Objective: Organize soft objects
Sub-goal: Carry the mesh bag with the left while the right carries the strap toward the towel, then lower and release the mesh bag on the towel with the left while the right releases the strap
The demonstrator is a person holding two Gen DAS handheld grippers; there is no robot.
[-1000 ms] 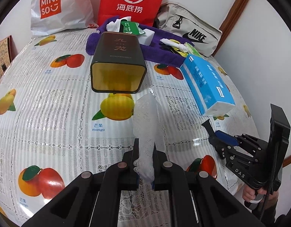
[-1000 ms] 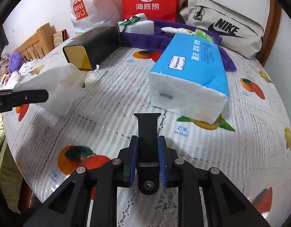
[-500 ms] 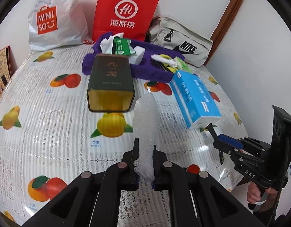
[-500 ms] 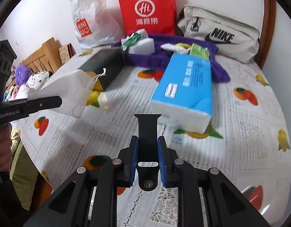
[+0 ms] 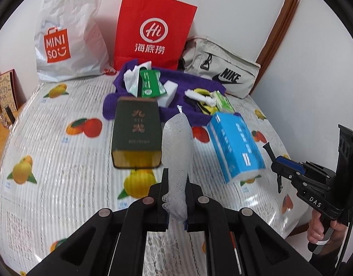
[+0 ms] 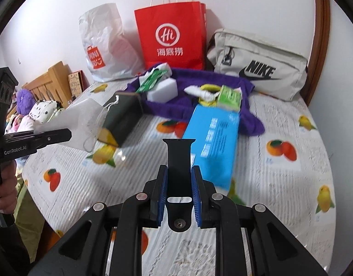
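The left gripper (image 5: 175, 197) pinches a white mesh pouch (image 5: 177, 151) above the tin (image 5: 136, 135). The right gripper (image 6: 178, 195) clamps a black strap (image 6: 179, 170) beside the tin.

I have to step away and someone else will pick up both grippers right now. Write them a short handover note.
Left gripper: shut on the white mesh pouch, held clear above the table.
Right gripper: shut on a black watch strap, also off the table.
On the table: dark green box lying on its side with its open end toward you, blue tissue pack, purple towel with small items piled on it.
Done: pouch and strap picked up.
Left: likely the strap goes into the pouch; the rest is unsorted.
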